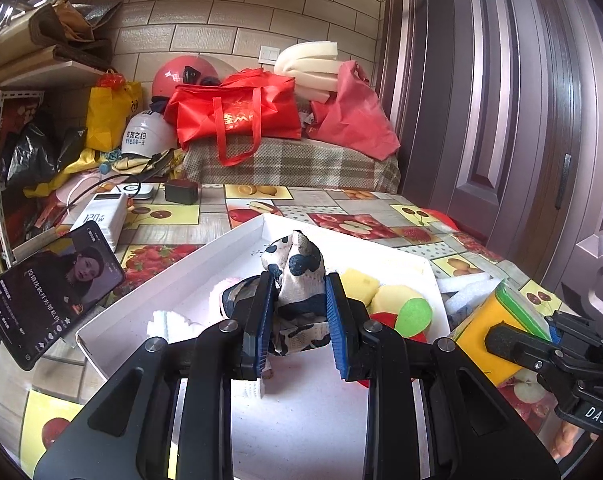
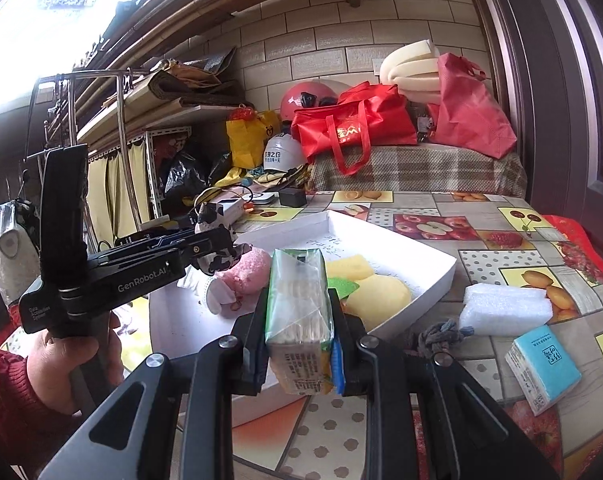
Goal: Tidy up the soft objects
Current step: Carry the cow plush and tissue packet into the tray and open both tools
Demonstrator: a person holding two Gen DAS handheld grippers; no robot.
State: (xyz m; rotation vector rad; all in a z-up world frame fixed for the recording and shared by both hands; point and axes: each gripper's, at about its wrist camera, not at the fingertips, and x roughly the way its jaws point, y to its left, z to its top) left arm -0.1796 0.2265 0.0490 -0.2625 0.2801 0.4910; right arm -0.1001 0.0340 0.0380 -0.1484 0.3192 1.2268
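My left gripper [image 1: 297, 312] is shut on a cow-print cloth [image 1: 297, 276], white with dark patches, and holds it over the white tray [image 1: 237, 240]. My right gripper [image 2: 297, 328] is shut on a green and yellow tissue pack [image 2: 297, 312], held at the tray's [image 2: 433, 276] near edge. The pack also shows in the left wrist view [image 1: 497, 328]. In the tray lie yellow sponges [image 2: 375, 296], a green piece [image 2: 343, 284], a pink fluffy item [image 2: 247, 270] and a white sock [image 2: 217, 298]. The left gripper [image 2: 217, 240] shows over the tray's left side.
A white foam block [image 2: 505, 308], a grey hair tie [image 2: 441, 338] and a blue tissue pack [image 2: 541, 366] lie on the fruit-print tablecloth right of the tray. A phone [image 1: 49, 292] stands at the left. Red bags [image 1: 233, 116], helmets and a charger [image 1: 181, 192] crowd the back.
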